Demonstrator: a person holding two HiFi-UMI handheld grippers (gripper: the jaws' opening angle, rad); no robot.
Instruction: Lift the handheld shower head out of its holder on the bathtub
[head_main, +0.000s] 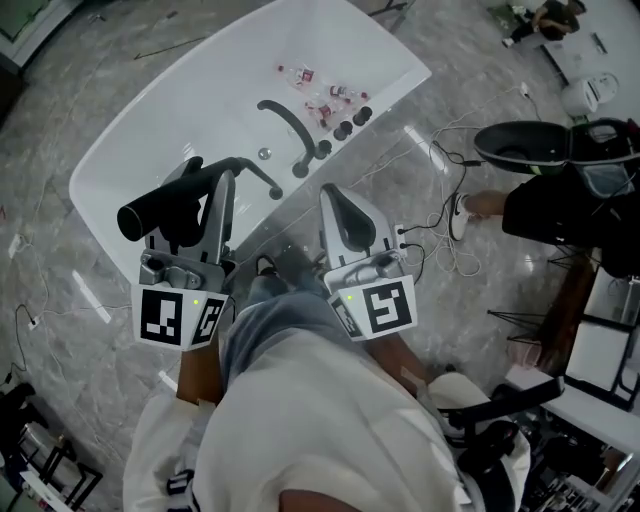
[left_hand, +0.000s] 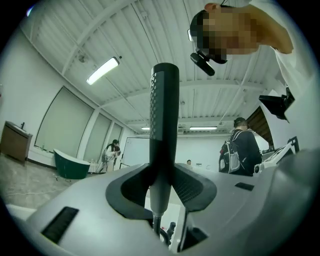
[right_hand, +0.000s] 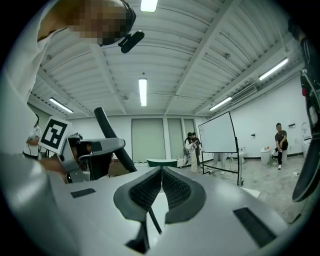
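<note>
The lift looks done to me. My left jaws (left_hand: 161, 187) are clenched on the shower head (left_hand: 164, 115), gripping it low on its handle. Its long black body rises straight up beyond the jaw tips against the ceiling. From the head view, the shower head (head_main: 165, 205) lies crosswise in my left jaws (head_main: 215, 190), raised well clear of the bathtub (head_main: 150, 120) below. It touches nothing but my pads. A thin hose (head_main: 265, 180) curves from just ahead of the jaws down toward the tub, so the head is free but tethered. I can't pick out the holder itself among the small fittings under the jaws (they are too small to tell apart). What remains, as I judge it, is only to keep the grip steady and the hose slack.

My right jaws (right_hand: 161, 185) are pressed together with nothing between them. They sit beside the left ones, idle, and in the head view my right jaws (head_main: 345, 210) point out over the near rim.

As for what holds things: the tub lies beyond and beneath both pairs of jaws, and I see no water in it. A dark curved tap (head_main: 290, 125) arches there with round knobs (head_main: 350, 118) just past it. Farther out lie a few small bottles (head_main: 320, 90), scattered on their sides. I can't tell whether they rest on the rim ledge or in the basin.
</note>
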